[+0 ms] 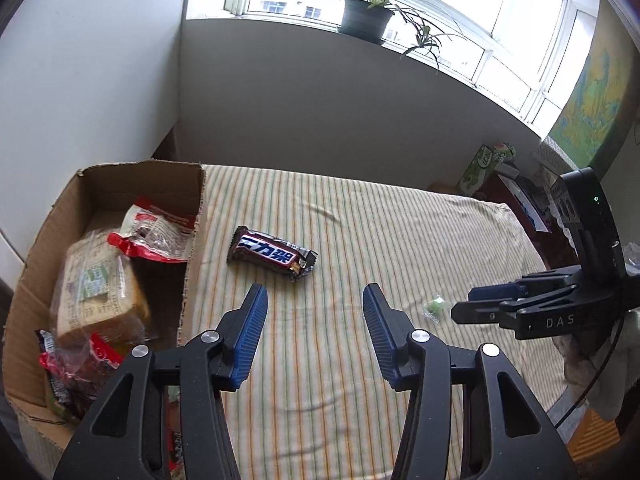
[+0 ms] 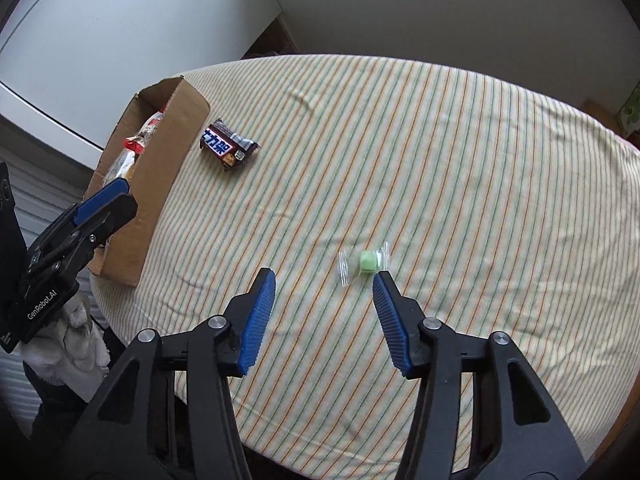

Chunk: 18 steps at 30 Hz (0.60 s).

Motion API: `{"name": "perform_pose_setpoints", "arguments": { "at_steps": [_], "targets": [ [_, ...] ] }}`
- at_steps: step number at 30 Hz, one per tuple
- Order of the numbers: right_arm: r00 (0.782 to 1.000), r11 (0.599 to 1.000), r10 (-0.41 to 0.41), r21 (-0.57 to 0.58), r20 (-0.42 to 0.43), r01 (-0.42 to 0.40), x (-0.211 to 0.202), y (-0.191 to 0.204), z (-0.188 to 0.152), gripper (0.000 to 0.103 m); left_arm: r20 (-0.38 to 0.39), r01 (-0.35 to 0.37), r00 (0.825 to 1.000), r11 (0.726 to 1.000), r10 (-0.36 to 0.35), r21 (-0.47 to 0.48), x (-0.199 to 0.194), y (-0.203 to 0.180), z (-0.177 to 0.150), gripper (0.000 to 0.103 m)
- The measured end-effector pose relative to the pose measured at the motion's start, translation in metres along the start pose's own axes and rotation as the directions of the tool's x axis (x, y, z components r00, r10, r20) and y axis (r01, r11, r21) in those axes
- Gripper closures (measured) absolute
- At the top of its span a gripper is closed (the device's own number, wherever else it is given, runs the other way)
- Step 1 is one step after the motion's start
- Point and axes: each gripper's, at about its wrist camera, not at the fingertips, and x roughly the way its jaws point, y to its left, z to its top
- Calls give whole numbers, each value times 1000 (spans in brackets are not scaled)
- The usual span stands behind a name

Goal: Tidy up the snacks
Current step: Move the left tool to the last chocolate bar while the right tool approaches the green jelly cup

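Box (image 1: pixel 120 184) at surface (image 1: pixel 380 240) left edge holds several snacks (bread, red packets). Left out: bar (image 1: pixel 272 253) beside box, candy (image 2: pixel 369 261) nearer right claw (image 2: pixel 324 276). Left claw (image 1: pixel 315 292) and right both released, empty.

Brown chocolate bar (image 1: pixel 273 253) beside snack-filled cardboard box (image 1: pixel 194 216); green candy (image 2: pixel 368 261) apart.

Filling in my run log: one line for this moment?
left tongs open, empty | right tongs open, near green candy | chocolate bar on tablecloth | cardboard box holds snacks
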Motion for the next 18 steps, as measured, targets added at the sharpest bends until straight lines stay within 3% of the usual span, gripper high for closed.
{"name": "perform_pose_setpoints", "arguments": {
  "at_steps": [2, 10, 18],
  "targets": [
    [999, 999, 28, 30, -30, -27, 8, -7, -4, 57, -16, 4, 1000, 1000, -4, -25, 9, -1, 0, 55],
    [998, 995, 35, 99, -58, -29, 35, -25, 0, 58, -90, 3, 996, 994, -14, -114, 47, -1, 0, 55],
    [1000, 999, -11, 44, -28, 12, 40, -19, 19, 58, -115, -67, 992, 979, 45, -194, 73, 14, 11, 54]
  ]
}}
